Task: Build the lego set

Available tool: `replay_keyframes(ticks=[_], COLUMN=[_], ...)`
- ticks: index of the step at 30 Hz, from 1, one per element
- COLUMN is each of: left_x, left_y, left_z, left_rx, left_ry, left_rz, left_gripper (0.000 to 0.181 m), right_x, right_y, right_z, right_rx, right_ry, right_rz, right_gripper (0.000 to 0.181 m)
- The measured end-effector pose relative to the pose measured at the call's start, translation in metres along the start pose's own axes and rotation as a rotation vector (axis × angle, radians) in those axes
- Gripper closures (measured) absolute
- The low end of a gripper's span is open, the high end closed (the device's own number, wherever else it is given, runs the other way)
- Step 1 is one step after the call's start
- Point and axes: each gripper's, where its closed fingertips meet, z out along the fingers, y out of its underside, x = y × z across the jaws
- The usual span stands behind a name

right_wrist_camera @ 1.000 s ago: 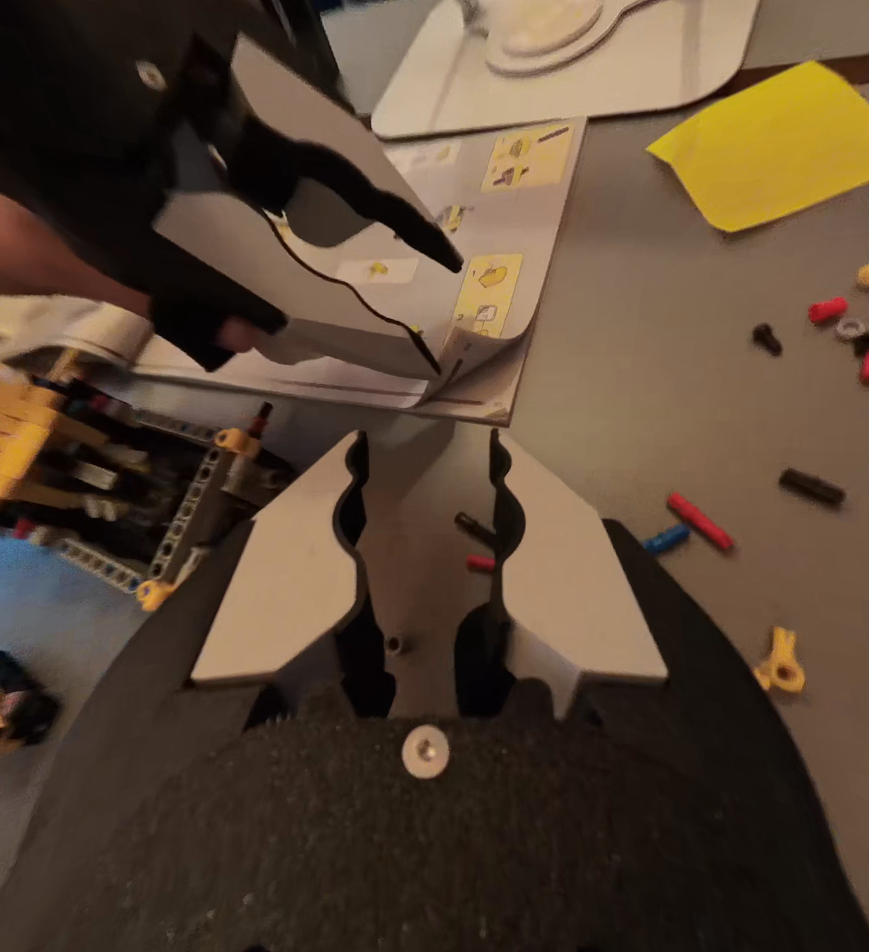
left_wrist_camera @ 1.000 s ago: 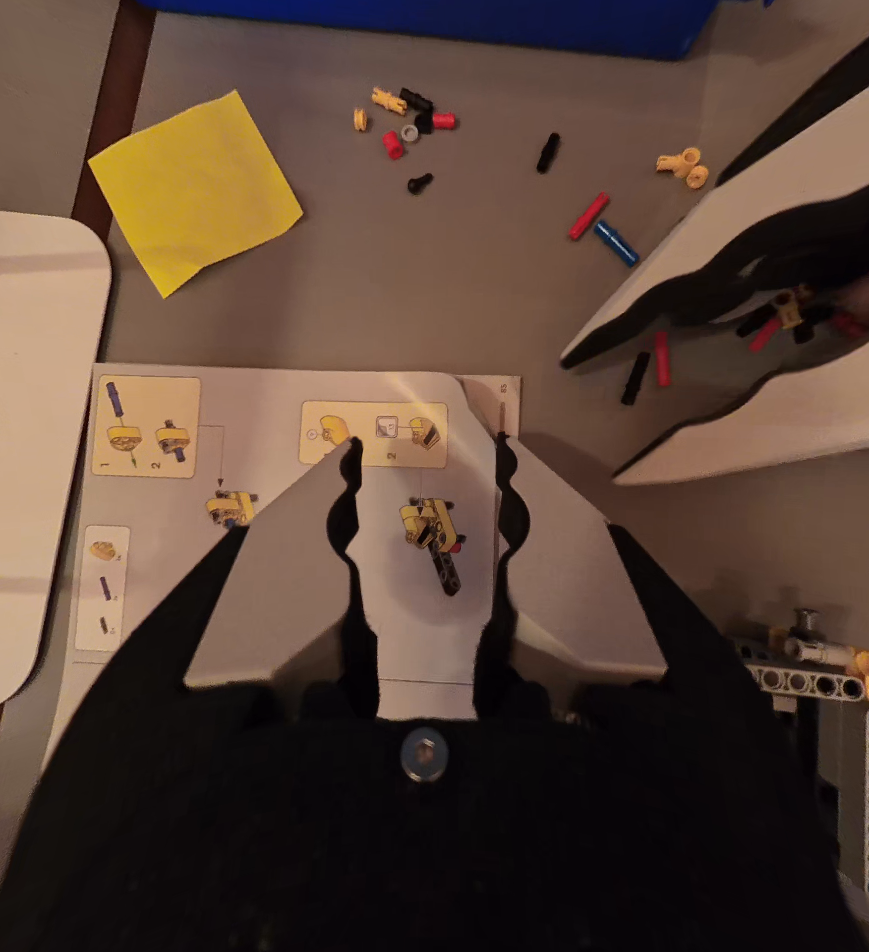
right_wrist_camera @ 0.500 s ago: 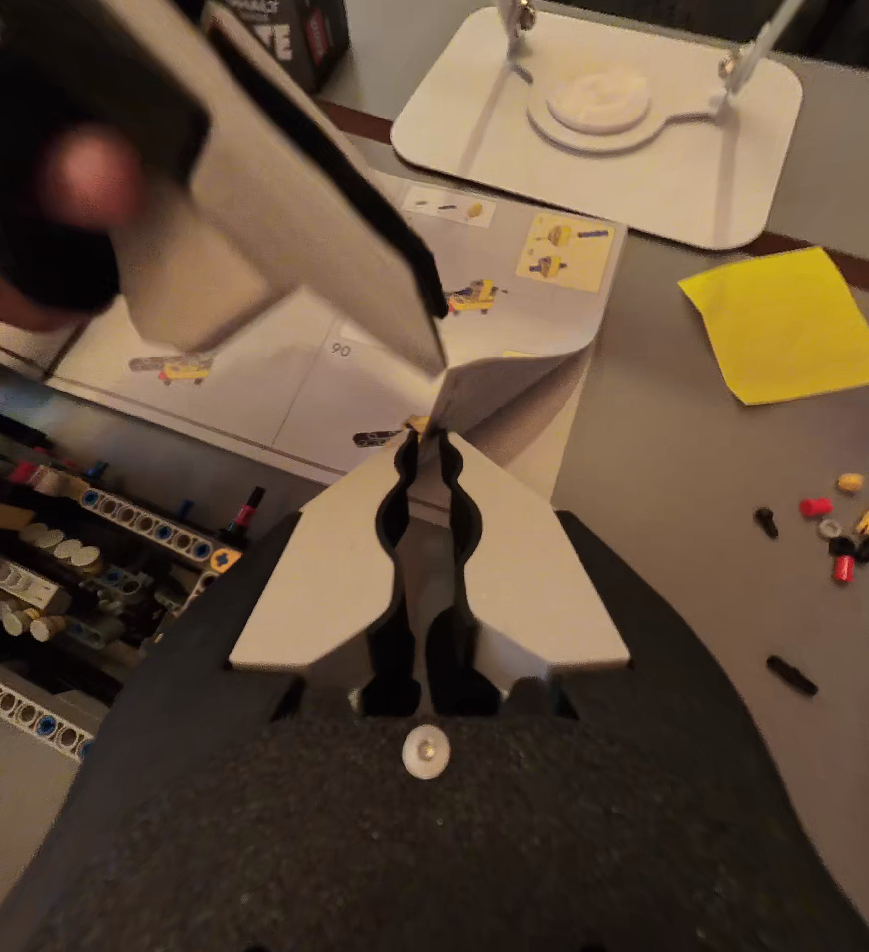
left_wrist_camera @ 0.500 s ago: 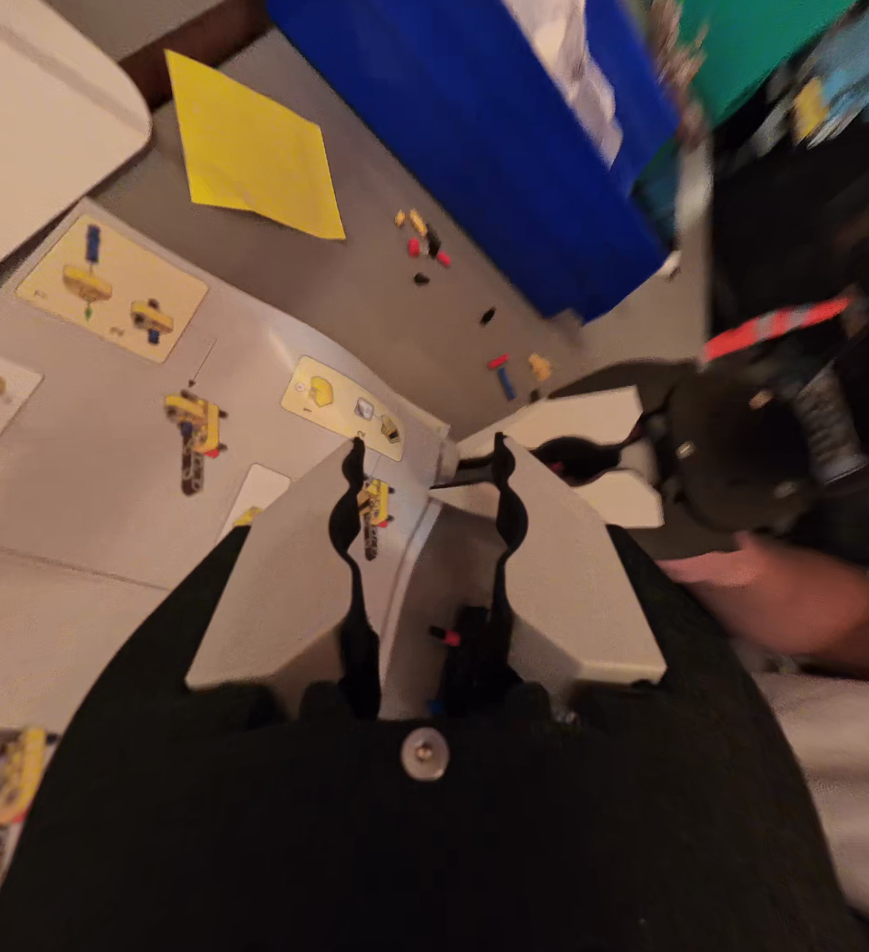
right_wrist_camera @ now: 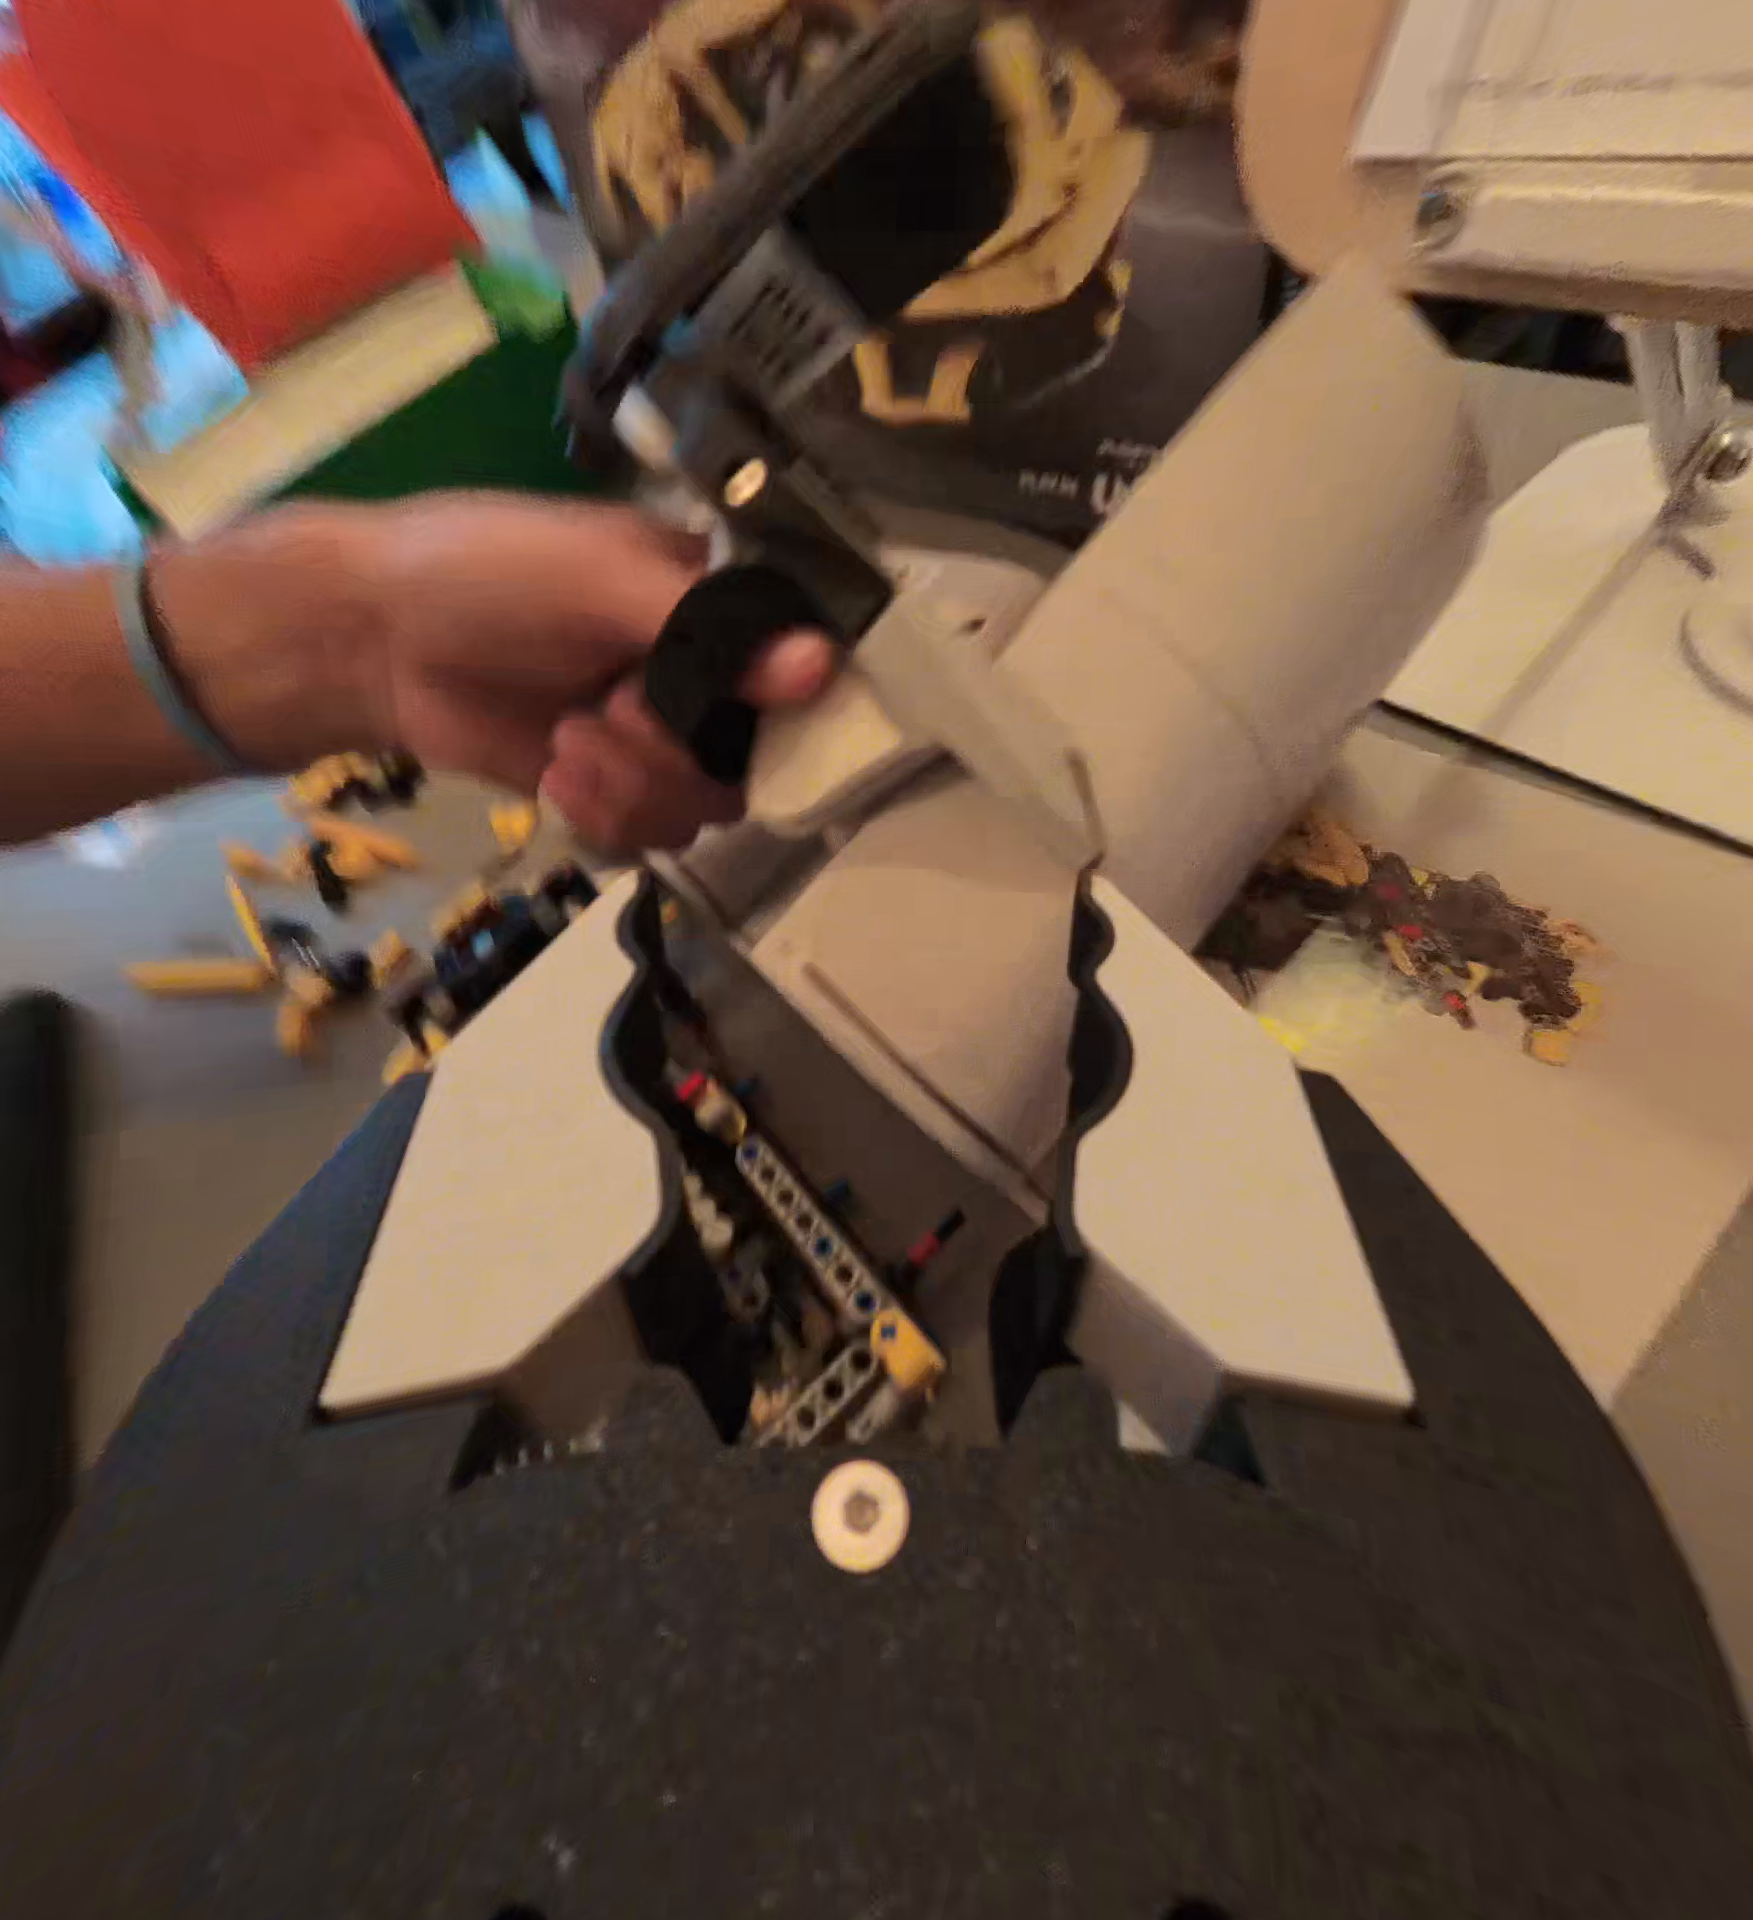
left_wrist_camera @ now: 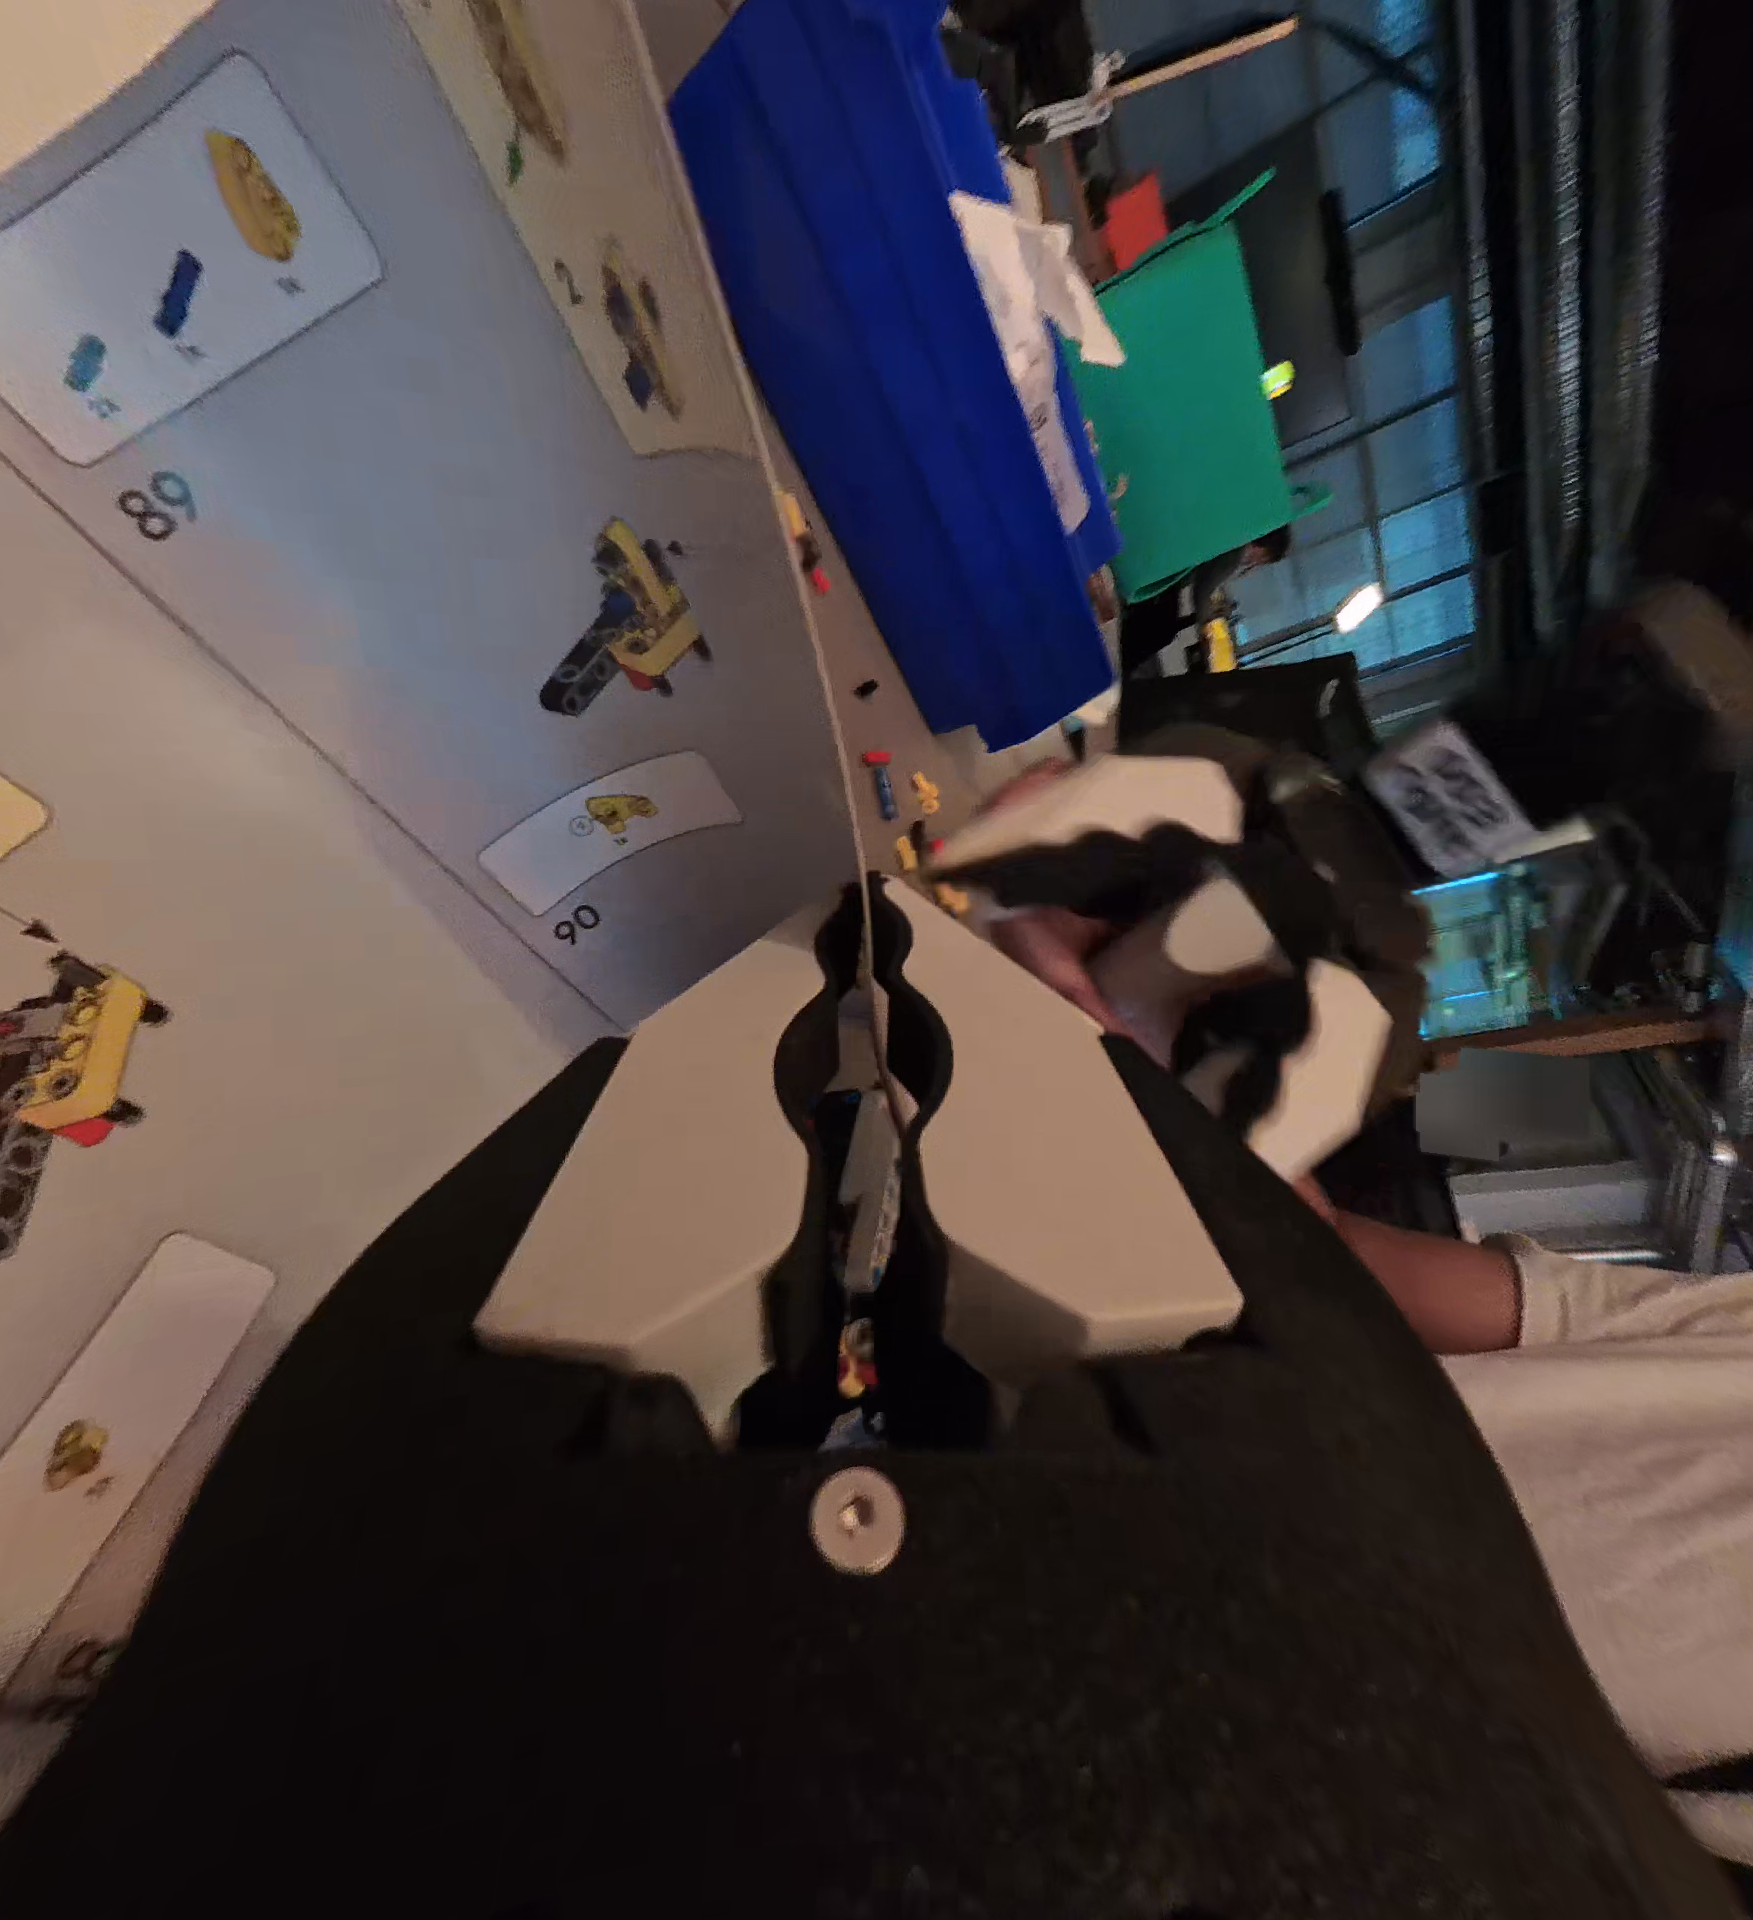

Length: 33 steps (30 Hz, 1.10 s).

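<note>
The instruction booklet lies open and fills the left of the left wrist view. One of its pages stands on edge and runs between my left gripper's fingertips, which are shut on it. In the right wrist view a hand holds the left gripper just ahead of my right gripper. My right gripper is open wide with nothing pressed between its pads. The part-built lego model, with a grey holed beam, lies below its fingers. One right-gripper finger shows beyond the page.
Loose yellow and black pieces lie on the grey table at left. Small pins lie past the page, in front of a blue bin. A white stand base sits beyond the booklet. A person's sleeve is at right.
My left gripper has closed on the booklet page and swung it up on edge. My right gripper, nearly shut at the page edge half a second ago, has opened wide and turned toward the model.
</note>
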Motion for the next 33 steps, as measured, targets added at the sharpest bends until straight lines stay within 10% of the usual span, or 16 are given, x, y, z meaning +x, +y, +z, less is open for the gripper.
replay_keyframes(ticks=[9, 26, 33], left_x=[0.038, 0.029, 0.006], left_y=[-0.008, -0.003, 0.019], left_z=[-0.016, -0.013, -0.061], left_rx=[0.103, 0.074, 0.051], left_ry=[0.275, 0.161, 0.107], left_rz=[-0.035, 0.113, 0.042], left_gripper=[0.173, 0.181, 0.181], right_x=[0.035, 0.053, 0.074], right_y=[0.004, 0.002, -0.013], right_z=[0.02, -0.012, -0.053], right_rx=[-0.002, 0.09, 0.104], right_ry=[-0.069, -0.103, 0.088], right_rz=[0.181, 0.281, 0.15], right_gripper=[0.136, 0.15, 0.146])
